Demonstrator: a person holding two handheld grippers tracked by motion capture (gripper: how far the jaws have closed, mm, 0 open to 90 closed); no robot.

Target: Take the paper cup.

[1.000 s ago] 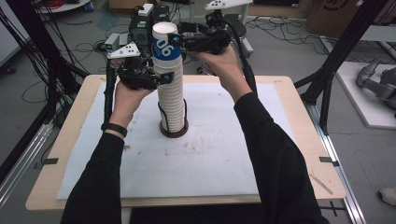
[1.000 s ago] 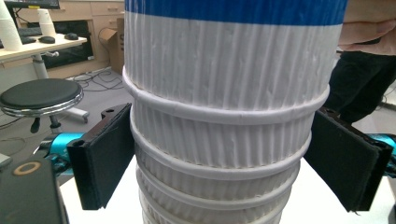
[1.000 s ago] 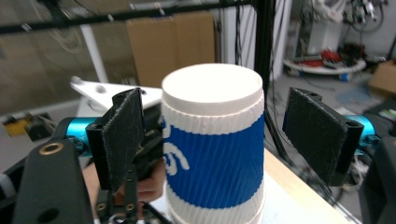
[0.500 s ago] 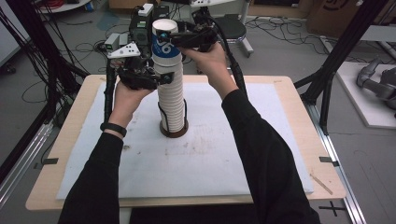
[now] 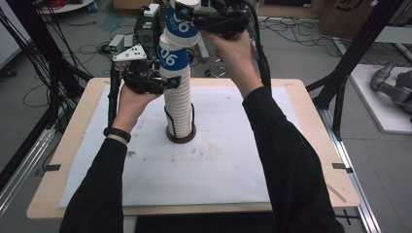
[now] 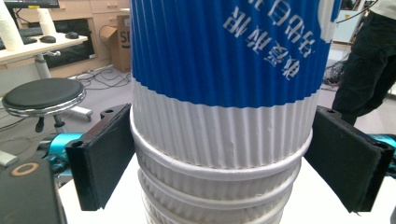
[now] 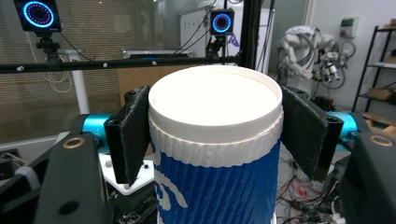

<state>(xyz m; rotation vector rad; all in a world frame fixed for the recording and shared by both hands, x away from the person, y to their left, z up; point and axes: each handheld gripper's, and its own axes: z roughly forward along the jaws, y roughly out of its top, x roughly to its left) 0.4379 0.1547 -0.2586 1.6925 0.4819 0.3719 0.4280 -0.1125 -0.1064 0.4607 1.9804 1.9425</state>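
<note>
A tall stack of upturned white ribbed paper cups (image 5: pixel 178 109) stands on a brown round base (image 5: pixel 181 138) in the middle of the white mat. My left gripper (image 5: pixel 163 82) is shut on the stack high up, just under a blue-banded cup (image 6: pixel 224 70), with one jaw pressed on each side. Above it, my right gripper (image 5: pixel 197 17) is shut on the topmost blue-and-white cup (image 5: pixel 182 24). That cup is raised and tilted, its rim still over the cup below. In the right gripper view both jaws clamp the cup (image 7: pixel 217 154) just under its white bottom.
The white mat (image 5: pixel 218 165) covers most of the wooden table (image 5: pixel 311 102). Black frame posts stand at both sides. A black stool (image 6: pixel 44 95) and a person in dark clothes (image 6: pixel 369 60) are behind the table. A grey robot arm (image 5: pixel 393 87) lies at the right.
My right gripper has risen with the top cup, pulling it up off the stack and tilting it. The left gripper has stayed on the stack.
</note>
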